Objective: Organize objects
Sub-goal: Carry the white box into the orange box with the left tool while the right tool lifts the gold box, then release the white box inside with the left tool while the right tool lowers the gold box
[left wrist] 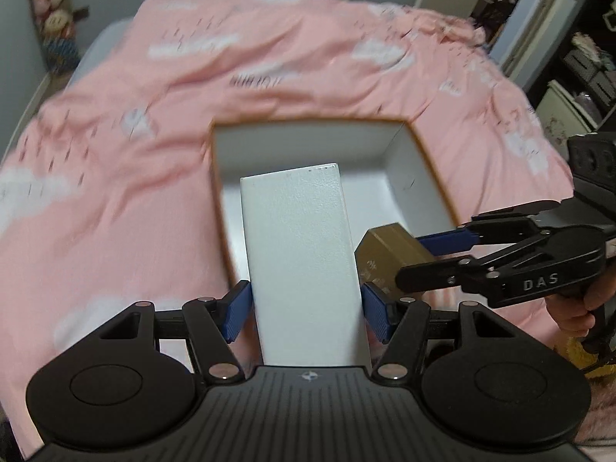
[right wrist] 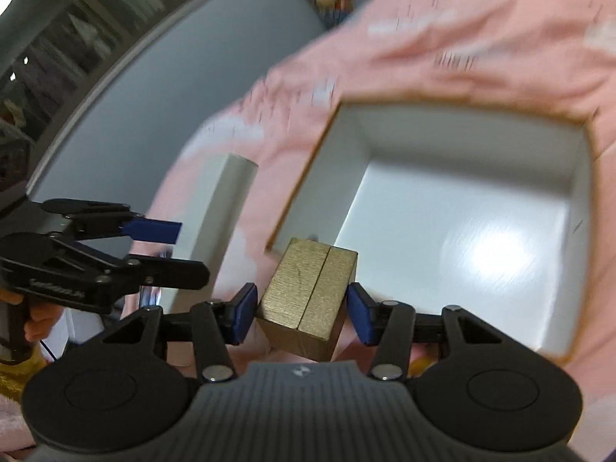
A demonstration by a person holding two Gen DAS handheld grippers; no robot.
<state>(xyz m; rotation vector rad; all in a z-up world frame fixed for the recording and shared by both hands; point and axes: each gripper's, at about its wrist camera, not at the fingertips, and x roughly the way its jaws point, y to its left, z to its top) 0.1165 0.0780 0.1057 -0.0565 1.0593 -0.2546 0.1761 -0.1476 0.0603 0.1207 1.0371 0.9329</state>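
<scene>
Above the pink cloud-print bedspread (left wrist: pixel 269 61), left tongs (left wrist: pixel 306 310) are clamping a tall white rectangular box (left wrist: pixel 300 254); right tongs (right wrist: pixel 302 310) are gripping a small gold cardboard box (right wrist: pixel 308 292), both beside the open white-lined carton (right wrist: pixel 462 238).

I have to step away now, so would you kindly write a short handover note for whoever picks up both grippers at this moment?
Left gripper: shut on the white box, held upright above the near edge of the open carton.
Right gripper: shut on the gold box, held tilted near the carton's corner.
Carton: lies on the pink blanket; what shows of its white inside holds nothing.
Done: both boxes picked up.
Left: likely set both boxes down inside the carton, then release.
</scene>
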